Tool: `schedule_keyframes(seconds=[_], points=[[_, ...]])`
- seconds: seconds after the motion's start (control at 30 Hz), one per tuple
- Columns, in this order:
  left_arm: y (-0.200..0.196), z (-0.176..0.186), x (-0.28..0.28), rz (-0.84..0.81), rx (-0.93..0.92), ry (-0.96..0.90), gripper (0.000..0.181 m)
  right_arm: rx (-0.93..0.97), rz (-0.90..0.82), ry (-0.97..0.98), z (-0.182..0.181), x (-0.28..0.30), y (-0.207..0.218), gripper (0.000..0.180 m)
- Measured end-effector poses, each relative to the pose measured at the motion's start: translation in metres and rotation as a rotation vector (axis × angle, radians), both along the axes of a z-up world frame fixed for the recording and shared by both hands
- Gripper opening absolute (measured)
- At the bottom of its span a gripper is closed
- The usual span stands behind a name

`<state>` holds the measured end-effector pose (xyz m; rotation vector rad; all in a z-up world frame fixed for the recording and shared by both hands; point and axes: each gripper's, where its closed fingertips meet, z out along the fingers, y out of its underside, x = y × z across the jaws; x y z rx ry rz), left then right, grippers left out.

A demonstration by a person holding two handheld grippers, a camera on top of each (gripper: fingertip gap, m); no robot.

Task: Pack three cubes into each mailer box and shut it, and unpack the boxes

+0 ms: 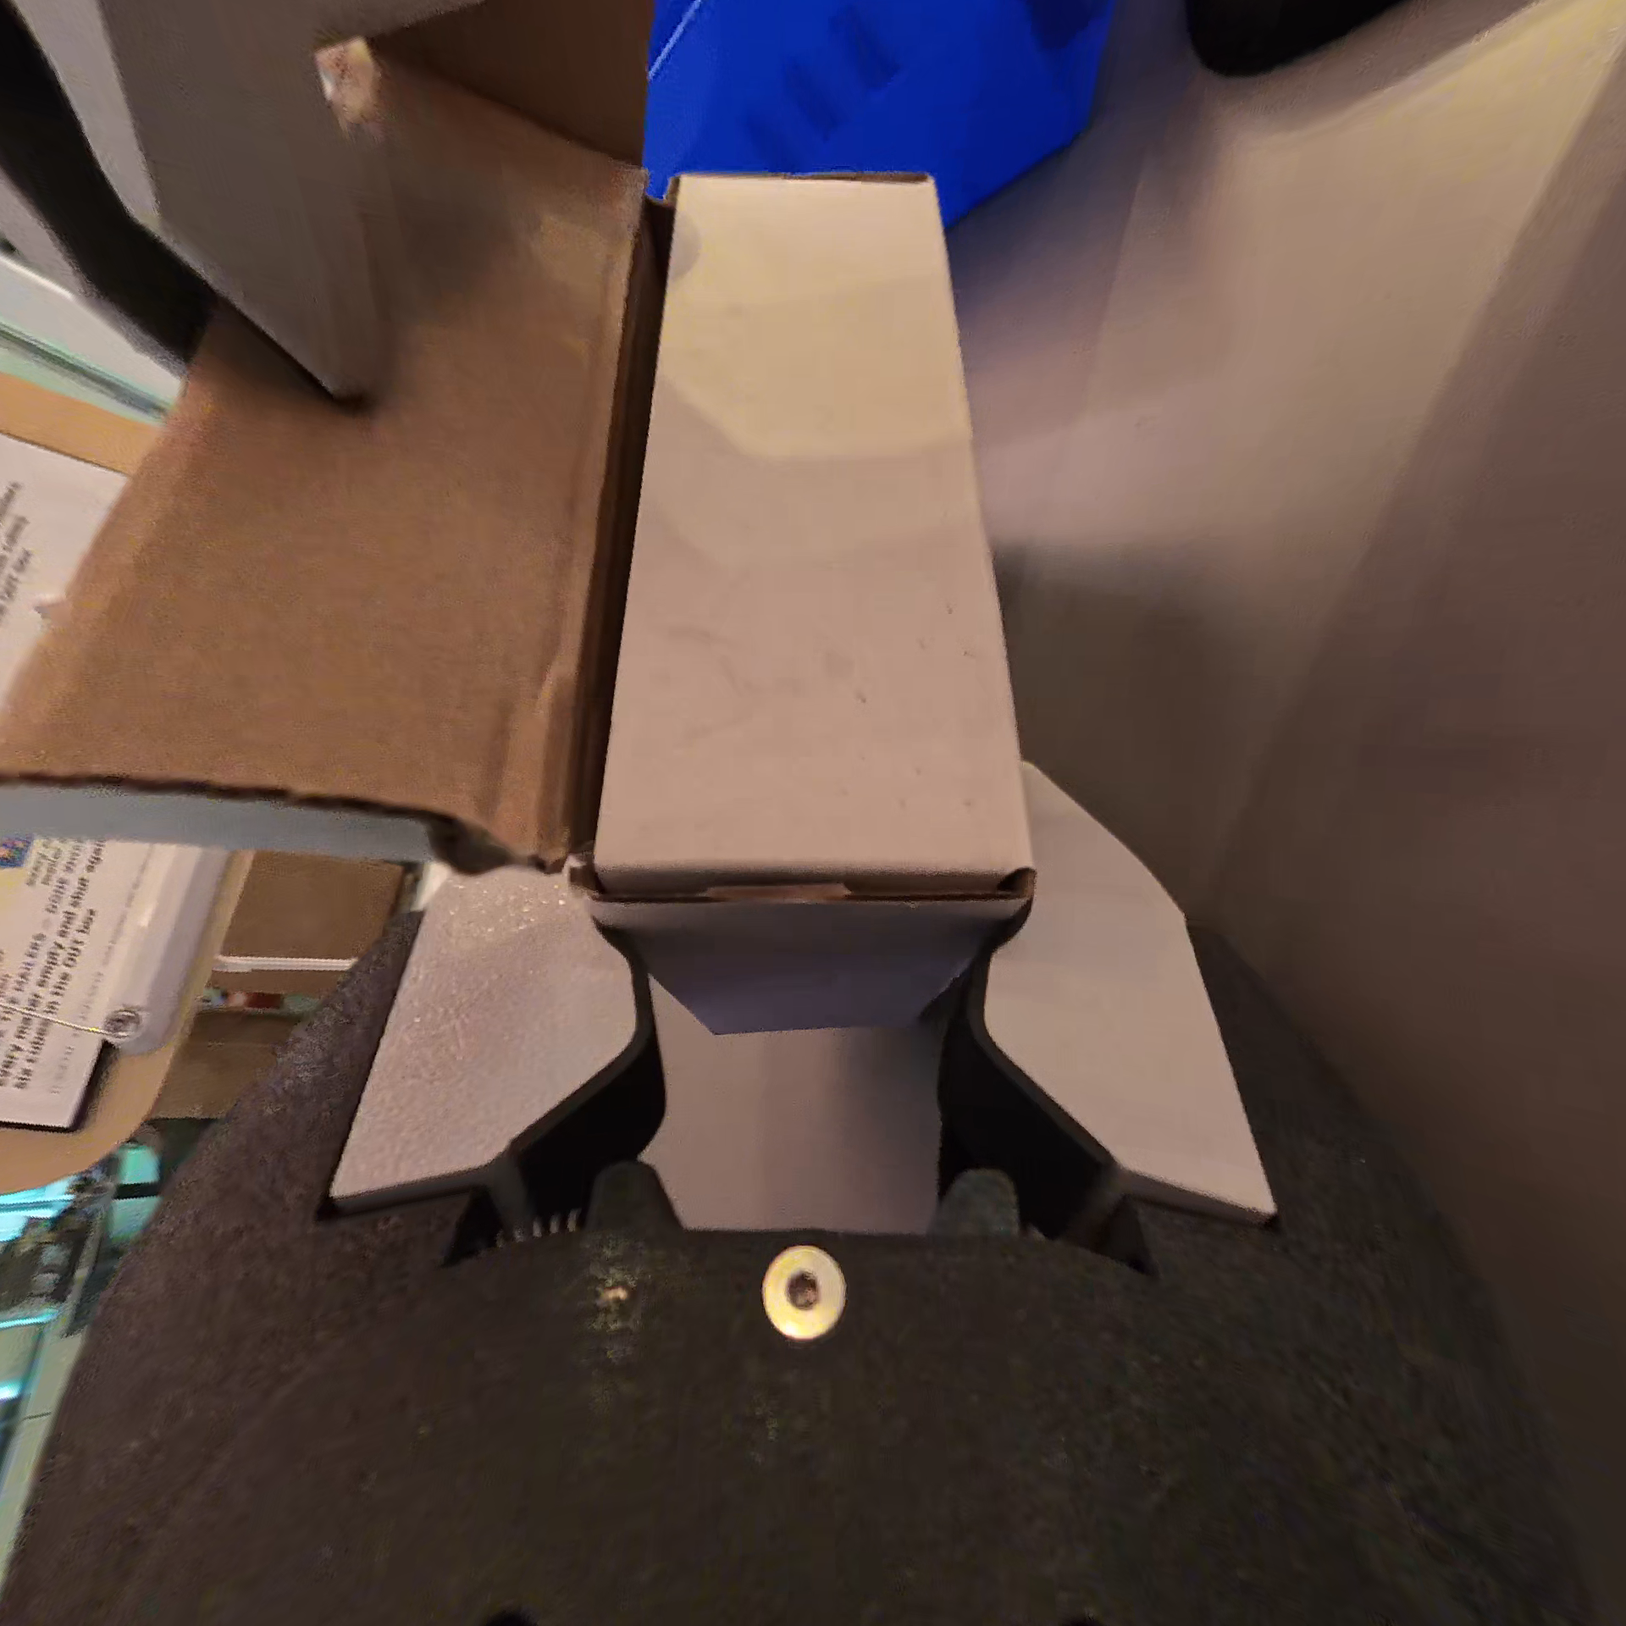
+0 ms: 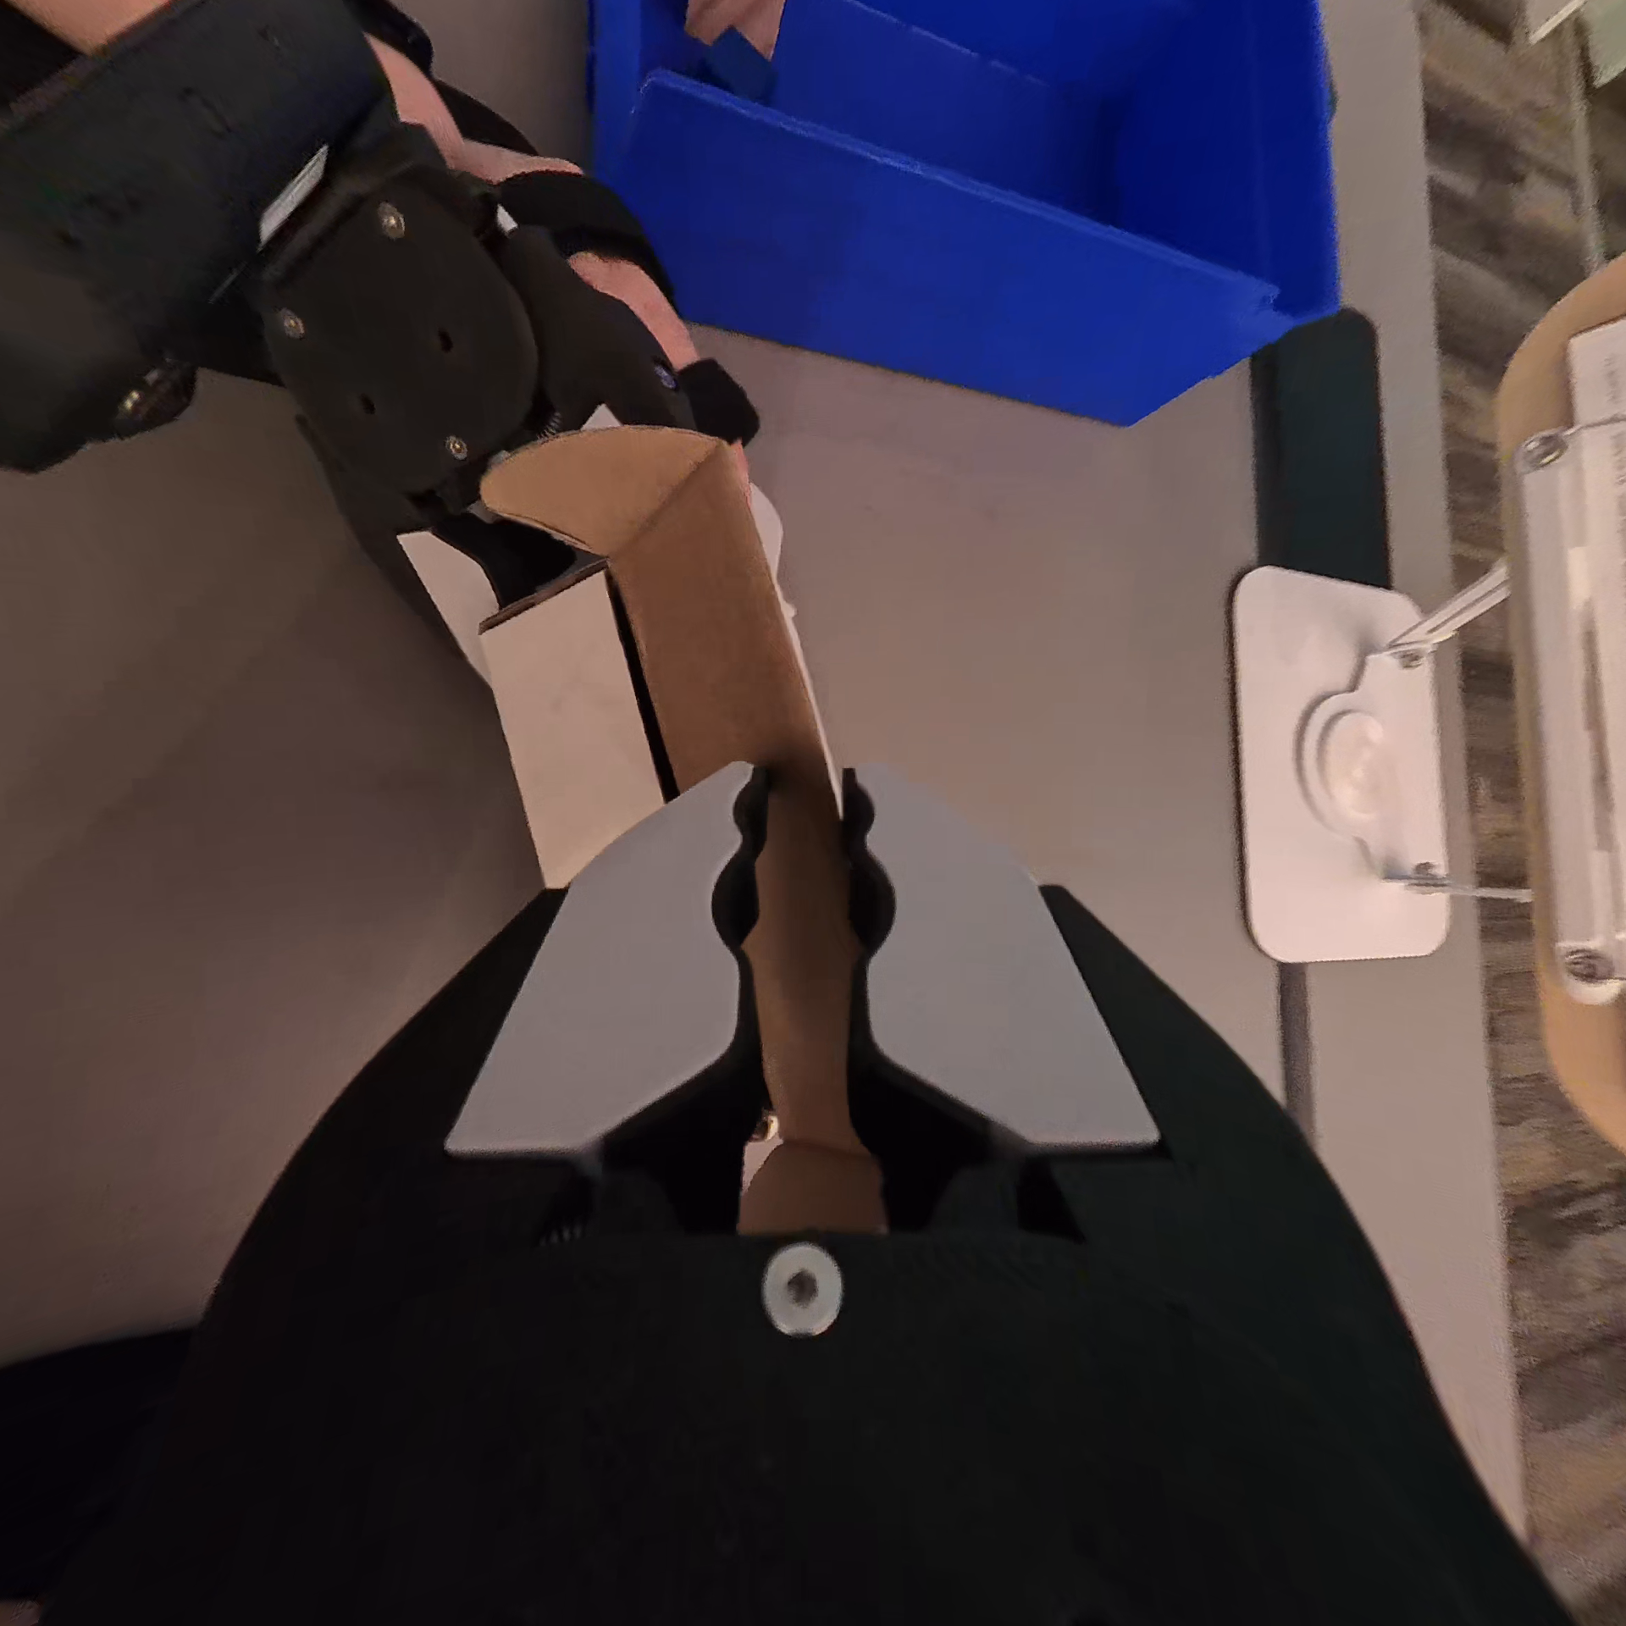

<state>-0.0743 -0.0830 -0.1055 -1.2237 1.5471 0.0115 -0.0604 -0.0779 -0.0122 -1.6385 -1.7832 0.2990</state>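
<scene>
A white mailer box (image 1: 809, 528) with a brown inside is held off the grey table between both grippers. My left gripper (image 1: 809, 933) is shut on one end of the box. It also shows in the right wrist view (image 2: 493, 528), held by a gloved hand. My right gripper (image 2: 801, 783) is shut on the box's brown flap (image 2: 704, 616), which stands up from the white body (image 2: 572, 704). In the left wrist view the open brown lid (image 1: 352, 572) spreads to the left, and a right gripper finger (image 1: 264, 220) shows on it. No cubes are visible.
A blue bin (image 2: 968, 220) stands on the table just beyond the box and also shows in the left wrist view (image 1: 836, 88). A white stand base (image 2: 1337, 765) holds a brown board with a paper (image 2: 1584, 616) at the right edge. Printed sheets (image 1: 53, 968) lie left.
</scene>
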Motion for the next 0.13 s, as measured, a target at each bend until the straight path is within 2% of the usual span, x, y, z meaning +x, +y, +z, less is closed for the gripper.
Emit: schedule_keyframes(seconds=[0.03, 0.13], points=[[-0.0002, -0.0009, 0.0, -0.004, 0.026, 0.017, 0.08, -0.032, -0.005, -0.003, -0.0022, 0.0008, -0.001, 0.017], [0.0012, -0.0048, -0.0016, 0.002, 0.115, 0.082, 0.077, -0.112, 0.003, -0.02, -0.0089, 0.0035, -0.0075, 0.016]])
